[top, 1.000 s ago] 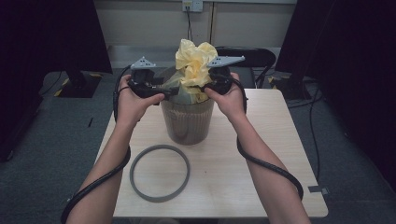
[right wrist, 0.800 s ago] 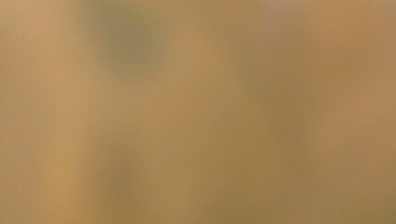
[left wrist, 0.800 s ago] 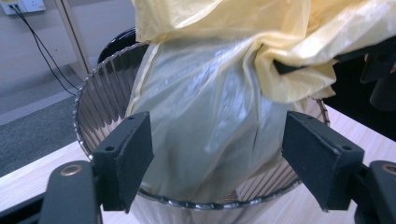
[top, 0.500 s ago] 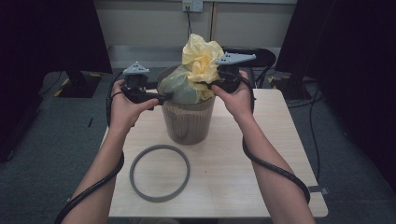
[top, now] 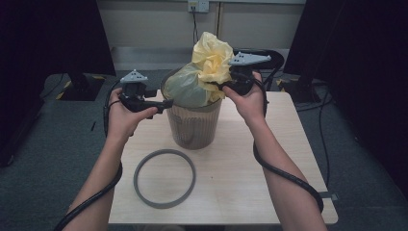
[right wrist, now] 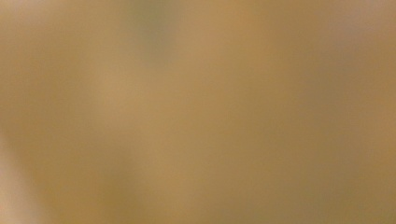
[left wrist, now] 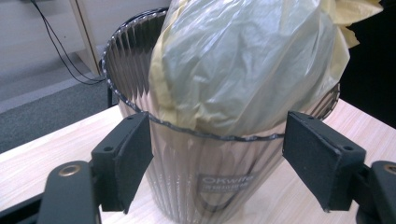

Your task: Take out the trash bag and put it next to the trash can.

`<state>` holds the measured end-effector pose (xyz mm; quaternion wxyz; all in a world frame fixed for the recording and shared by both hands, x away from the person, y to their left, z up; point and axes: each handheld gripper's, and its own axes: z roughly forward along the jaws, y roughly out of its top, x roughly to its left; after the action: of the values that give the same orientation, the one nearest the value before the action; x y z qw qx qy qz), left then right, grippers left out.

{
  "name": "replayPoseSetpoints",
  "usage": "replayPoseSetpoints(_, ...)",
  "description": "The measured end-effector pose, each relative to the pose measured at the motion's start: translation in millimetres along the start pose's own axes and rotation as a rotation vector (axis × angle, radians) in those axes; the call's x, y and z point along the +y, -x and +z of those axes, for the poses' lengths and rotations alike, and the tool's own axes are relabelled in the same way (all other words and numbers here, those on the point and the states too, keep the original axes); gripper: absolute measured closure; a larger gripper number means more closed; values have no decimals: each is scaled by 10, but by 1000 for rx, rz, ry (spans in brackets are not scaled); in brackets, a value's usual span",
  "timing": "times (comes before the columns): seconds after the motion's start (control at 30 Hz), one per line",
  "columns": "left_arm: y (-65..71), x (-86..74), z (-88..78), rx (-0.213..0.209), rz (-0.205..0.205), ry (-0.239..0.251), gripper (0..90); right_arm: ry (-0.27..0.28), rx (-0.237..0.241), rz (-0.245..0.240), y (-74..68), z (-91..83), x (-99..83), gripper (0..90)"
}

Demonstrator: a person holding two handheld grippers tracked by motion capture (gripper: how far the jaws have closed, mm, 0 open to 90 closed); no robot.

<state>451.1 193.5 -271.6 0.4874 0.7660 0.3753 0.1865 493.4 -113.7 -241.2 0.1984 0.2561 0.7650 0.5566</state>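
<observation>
A ribbed, see-through waste bin (top: pixel 192 127) stands on the wooden table (top: pixel 269 159). A full yellow plastic bag (top: pixel 190 89) sticks halfway out of it, tilted toward the left. My right gripper (top: pixel 220 86) is shut on the bag's bunched neck above the bin's right rim. Blurred yellow bag plastic (right wrist: pixel 198 112) presses right up against the lens in the right gripper view. My left gripper (top: pixel 164 103) is open, level with the bin's left rim. In the left gripper view its jaws stand wide in front of the bin (left wrist: pixel 210 182) and bag (left wrist: pixel 243 60), with nothing held.
A loose grey ring (top: pixel 164 178) lies flat on the table in front of the bin. A black chair (top: pixel 269 55) stands behind the table. Dark screens flank the table on both sides, and cables run from both grippers along the forearms.
The right gripper has lifted the bag higher out of the bin. The left gripper has drawn away from the bag, to the left and down to the bin's rim.
</observation>
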Motion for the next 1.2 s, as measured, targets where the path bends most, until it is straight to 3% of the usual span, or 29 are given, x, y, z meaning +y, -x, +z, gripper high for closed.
replayPoseSetpoints(0.37, -18, -113, -6, -3, -7, -10, 231, 29, -36, 5, 74, -122, -27, 860)
replayPoseSetpoints(0.7, -20, -191, -6, -3, -14, -14, 226, 28, -101, -46, 88, -243, -26, 860)
replayPoseSetpoints(1.2, -27, -312, -33, -12, -32, -13, 220, 30, -171, -56, 188, -414, -123, 860)
